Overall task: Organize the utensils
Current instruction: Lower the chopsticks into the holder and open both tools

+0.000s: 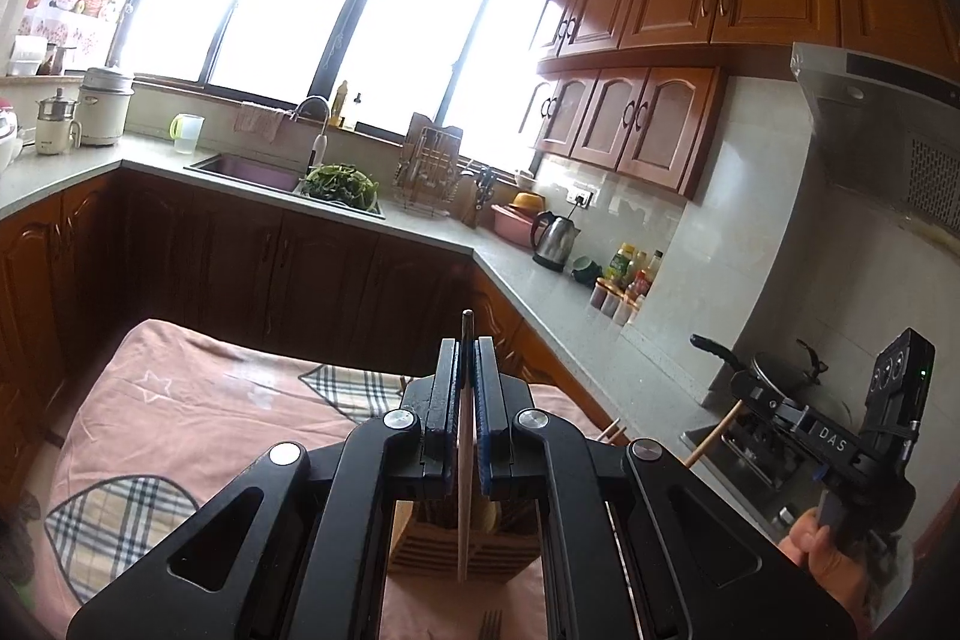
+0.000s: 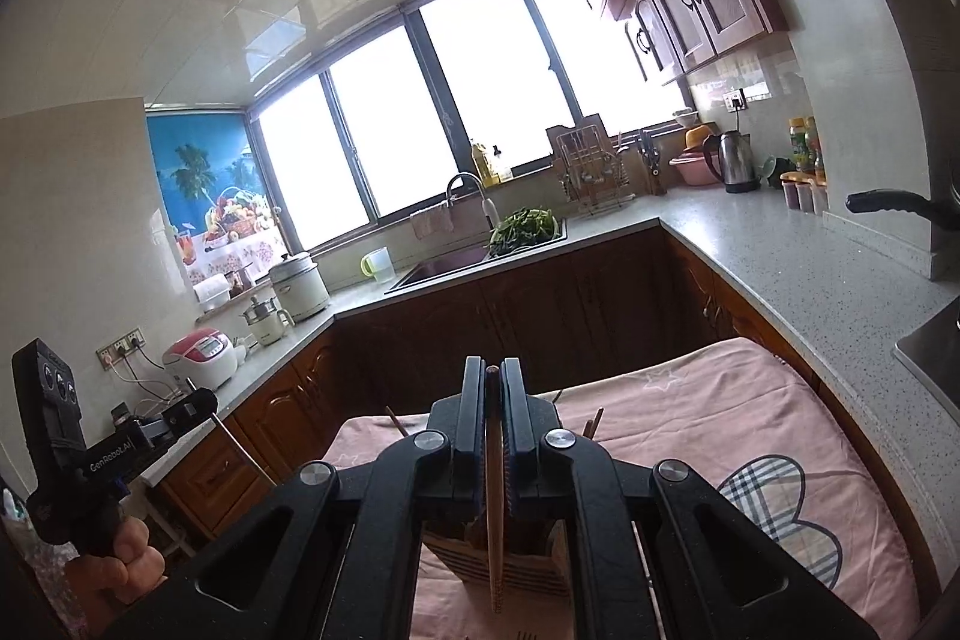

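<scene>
Your left claw (image 1: 467, 358) is clamped on a pale chopstick (image 1: 463, 490) that runs between its pads, and your right claw (image 2: 493, 382) is clamped on a darker, reddish chopstick (image 2: 494, 538). Both are held above the slatted wooden utensil holder (image 2: 528, 568), which stands on the desk's pink cloth (image 2: 690, 418); a fork (image 1: 491, 625) lies just beside it.

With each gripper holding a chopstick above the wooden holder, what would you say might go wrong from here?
1. The left gripper pinches its pale chopstick with a long end hanging free, so it might pivot or slip.
2. The right gripper clamps a darker chopstick just above the slatted wooden holder; its tip could catch the rim.
3. A fork lies on the pink cloth nearby and could be knocked.
</scene>
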{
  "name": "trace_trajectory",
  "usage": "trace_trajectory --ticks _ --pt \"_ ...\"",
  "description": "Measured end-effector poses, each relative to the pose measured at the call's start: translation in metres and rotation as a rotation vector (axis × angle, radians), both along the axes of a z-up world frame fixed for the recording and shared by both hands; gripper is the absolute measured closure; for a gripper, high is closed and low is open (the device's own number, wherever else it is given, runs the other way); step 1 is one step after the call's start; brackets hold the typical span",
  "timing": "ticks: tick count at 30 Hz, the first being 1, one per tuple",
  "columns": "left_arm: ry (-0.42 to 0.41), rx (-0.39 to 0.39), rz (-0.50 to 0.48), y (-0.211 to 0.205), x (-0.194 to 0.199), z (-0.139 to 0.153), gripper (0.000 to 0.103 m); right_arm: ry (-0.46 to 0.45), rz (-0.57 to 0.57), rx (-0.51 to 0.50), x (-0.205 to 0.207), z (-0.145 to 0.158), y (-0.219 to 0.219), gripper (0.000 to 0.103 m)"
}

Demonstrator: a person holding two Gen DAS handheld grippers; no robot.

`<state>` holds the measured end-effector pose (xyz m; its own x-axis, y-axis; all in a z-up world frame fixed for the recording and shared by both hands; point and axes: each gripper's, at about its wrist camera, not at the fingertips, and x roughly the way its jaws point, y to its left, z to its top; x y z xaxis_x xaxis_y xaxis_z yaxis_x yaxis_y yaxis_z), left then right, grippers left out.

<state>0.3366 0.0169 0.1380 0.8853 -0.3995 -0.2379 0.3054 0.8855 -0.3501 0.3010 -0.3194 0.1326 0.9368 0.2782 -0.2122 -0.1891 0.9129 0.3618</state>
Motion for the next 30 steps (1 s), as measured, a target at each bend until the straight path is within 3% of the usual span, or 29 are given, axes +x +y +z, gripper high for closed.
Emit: trace_trajectory --ticks 7,18,30 --pt "-0.009 -0.029 0.044 -0.007 0.04 -0.005 0.099 -0.044 -0.043 0.003 0.027 0.006 -0.005 0.098" --pt "0.081 -0.057 0.099 -0.015 0.083 -0.068 0.099 0.011 -0.061 -0.022 0.056 -0.039 0.003 0.098" --pt "0.154 0.032 0.049 -0.046 0.095 -0.106 0.099 0.116 -0.054 0.004 0.075 -0.087 0.008 0.098"
